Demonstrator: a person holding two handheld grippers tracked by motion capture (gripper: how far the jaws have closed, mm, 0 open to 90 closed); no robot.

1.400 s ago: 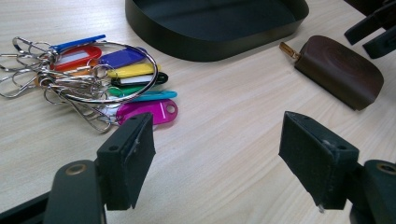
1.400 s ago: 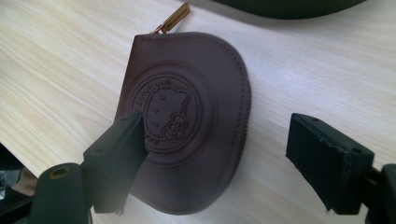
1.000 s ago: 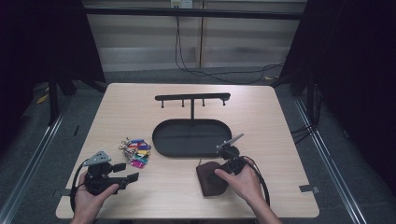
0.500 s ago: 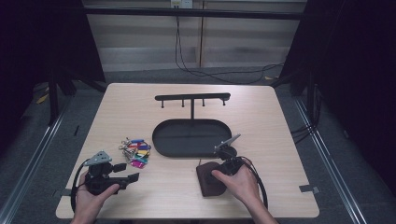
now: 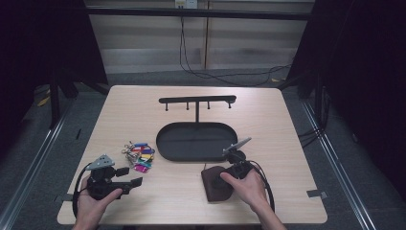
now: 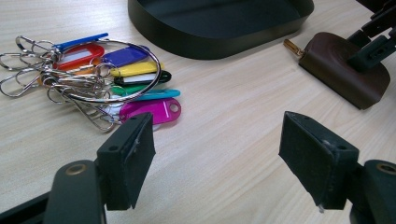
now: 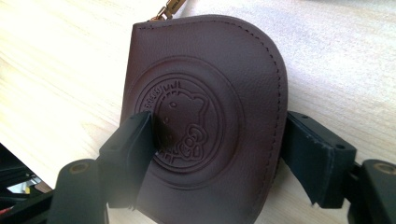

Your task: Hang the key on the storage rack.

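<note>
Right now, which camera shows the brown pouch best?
The right gripper view: the pouch is close up between the right tool's jaws, embossed circle and stitching clear. The left gripper view shows it small at top right; the high view shows a dark shape.

Open left gripper (image 6: pixel 217 161) over the counter (image 6: pixel 224 126), near colorful key tags (image 6: pixel 100 79), black tray (image 6: pixel 219 25), brown pouch (image 6: pixel 343 70).

embossed lettering on pouch (image 7: pixel 205 126), unreadable
</note>
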